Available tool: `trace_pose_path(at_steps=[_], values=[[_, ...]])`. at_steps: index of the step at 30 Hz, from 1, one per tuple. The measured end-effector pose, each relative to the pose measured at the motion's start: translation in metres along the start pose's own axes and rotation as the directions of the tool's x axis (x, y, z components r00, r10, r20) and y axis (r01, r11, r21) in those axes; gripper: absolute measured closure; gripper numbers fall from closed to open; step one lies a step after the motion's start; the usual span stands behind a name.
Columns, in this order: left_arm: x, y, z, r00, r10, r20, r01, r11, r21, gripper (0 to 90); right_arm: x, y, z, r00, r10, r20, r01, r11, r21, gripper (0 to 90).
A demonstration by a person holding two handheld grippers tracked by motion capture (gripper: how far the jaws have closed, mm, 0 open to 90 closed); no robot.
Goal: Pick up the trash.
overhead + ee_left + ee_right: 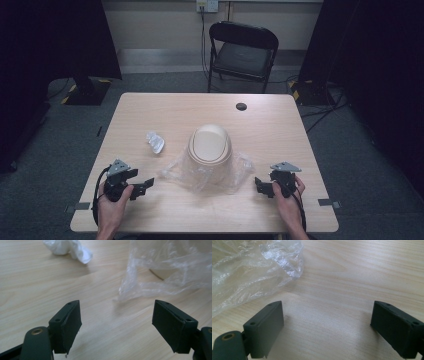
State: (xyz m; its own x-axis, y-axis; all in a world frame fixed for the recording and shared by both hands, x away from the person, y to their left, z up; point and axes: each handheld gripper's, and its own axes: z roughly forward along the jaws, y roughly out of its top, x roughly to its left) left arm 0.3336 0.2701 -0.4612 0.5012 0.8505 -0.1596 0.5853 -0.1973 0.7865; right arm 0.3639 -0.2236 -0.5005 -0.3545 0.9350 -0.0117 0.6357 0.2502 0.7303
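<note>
The tabletop [150, 210] is pale wood with rounded corners and a dark round hole [241, 106] near its far edge. At its middle lies a crumpled clear plastic bag [185, 172], with a beige domed container [210, 145] standing on it. Left of them, apart, lies a small white crumpled wad [155, 142].

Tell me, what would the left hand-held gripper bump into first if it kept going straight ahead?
Probably the crinkly clear plastic bag. The left hand-held gripper, jaws apart with nothing between them, points across bare pale wooden table toward the bag's near edge. The small crumpled white plastic scrap lies off to the side.
</note>
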Motion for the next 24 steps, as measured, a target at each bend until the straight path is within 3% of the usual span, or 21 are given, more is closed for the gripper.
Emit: trace_pose_path(at_steps=[1,4,7,14,19,24], values=[[-0.002,0.002,0.0,1.0,0.007,0.006,-0.007,1.0,-0.001,23.0,0.0,0.0,0.0,1.0,-0.002,-0.002,0.002,1.0,-0.002,10.3],[-0.007,0.008,-0.003,0.9993,0.024,-0.029,-0.024,0.9997,-0.01,24.6,0.0,0.0,0.0,1.0,-0.002,-0.003,0.002,1.0,-0.001,10.3],[-0.012,0.014,-0.001,1.0,0.005,0.0,-0.005,0.9996,-0.029,26.2,0.0,0.0,0.0,1.0,-0.002,-0.003,0.002,1.0,-0.001,10.2],[-0.024,0.031,0.007,0.9979,0.054,0.036,-0.054,0.9983,-0.022,23.3,0.0,0.0,0.0,1.0,-0.002,-0.003,0.002,1.0,-0.001,10.3],[-0.034,0.045,0.009,0.9952,0.058,0.078,-0.053,0.9964,-0.066,19.9,0.0,0.0,0.0,1.0,-0.002,-0.003,0.002,1.0,-0.001,10.3],[-0.048,0.064,0.012,0.9885,0.123,0.088,-0.116,0.9898,-0.082,22.4,0.0,0.0,0.0,1.0,-0.002,-0.003,0.002,1.0,-0.001,10.3]])
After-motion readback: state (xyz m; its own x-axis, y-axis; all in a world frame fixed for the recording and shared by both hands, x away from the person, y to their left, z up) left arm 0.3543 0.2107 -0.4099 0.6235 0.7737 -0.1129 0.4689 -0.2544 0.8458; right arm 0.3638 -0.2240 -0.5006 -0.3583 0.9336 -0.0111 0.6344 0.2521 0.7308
